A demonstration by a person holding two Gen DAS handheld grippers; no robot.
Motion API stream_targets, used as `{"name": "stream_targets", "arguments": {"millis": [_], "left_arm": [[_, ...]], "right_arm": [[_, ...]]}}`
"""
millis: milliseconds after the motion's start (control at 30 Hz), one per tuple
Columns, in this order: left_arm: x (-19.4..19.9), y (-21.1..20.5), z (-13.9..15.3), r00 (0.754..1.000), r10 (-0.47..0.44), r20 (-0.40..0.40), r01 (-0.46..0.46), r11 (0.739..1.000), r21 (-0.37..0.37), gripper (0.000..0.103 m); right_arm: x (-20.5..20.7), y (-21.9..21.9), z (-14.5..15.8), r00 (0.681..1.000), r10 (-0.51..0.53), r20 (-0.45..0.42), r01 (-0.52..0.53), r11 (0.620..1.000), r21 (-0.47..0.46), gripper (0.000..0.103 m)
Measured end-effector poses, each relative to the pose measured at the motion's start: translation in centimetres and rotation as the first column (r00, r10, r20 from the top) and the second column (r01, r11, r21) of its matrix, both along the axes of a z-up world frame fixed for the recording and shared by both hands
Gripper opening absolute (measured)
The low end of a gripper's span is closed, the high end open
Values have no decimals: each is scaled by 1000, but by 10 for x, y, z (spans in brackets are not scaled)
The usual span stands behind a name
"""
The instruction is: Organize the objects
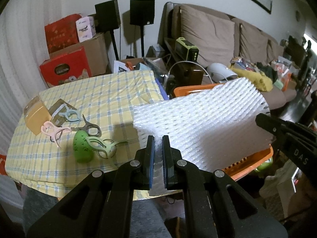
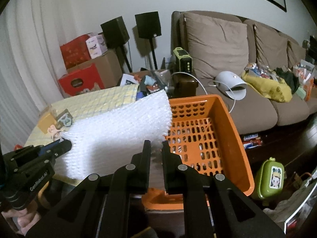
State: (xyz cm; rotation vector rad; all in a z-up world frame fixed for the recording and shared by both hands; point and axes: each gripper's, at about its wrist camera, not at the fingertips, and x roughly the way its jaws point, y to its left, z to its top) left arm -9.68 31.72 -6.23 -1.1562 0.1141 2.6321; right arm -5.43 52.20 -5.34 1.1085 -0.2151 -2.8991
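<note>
A white foam net sheet (image 1: 198,123) is held stretched between both grippers, above an orange perforated basket (image 2: 208,138). The left gripper (image 1: 158,144) is seen with its fingers (image 1: 150,148) clamped on one corner of the sheet, a strip of netting pinched between the pads. The right gripper (image 2: 155,148) is seen with its fingers (image 2: 146,152) closed on the opposite edge, the foam bunched between them. In the left wrist view the sheet covers most of the basket; only the orange rim (image 1: 255,158) is shown beneath. A surface draped in a yellow checked cloth (image 1: 89,99) is noted just beside the basket. On it lie a green egg-shaped item (image 1: 81,144), several pastel plastic clips (image 1: 59,130) and a tan box (image 1: 35,117). A brown sofa (image 2: 257,79) is seen behind.
</note>
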Motion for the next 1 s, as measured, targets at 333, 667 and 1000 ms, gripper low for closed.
{"name": "stream_targets", "arguments": {"millis": [333,667,1000], "left_arm": [[5,5,7,1000,-9,-8,9,1000,7,7],[5,10,0,999,-29,22,29,999,21,7],[7,14,2,999,-38,19,38,999,25,7]], "right_arm": [[4,4,4,1000,0,-12,0,1000,-13,10],[3,11,4,1000,4,17,-4,1000,-4,10],[5,9,6,1000,9,18,-9,1000,16,10]]}}
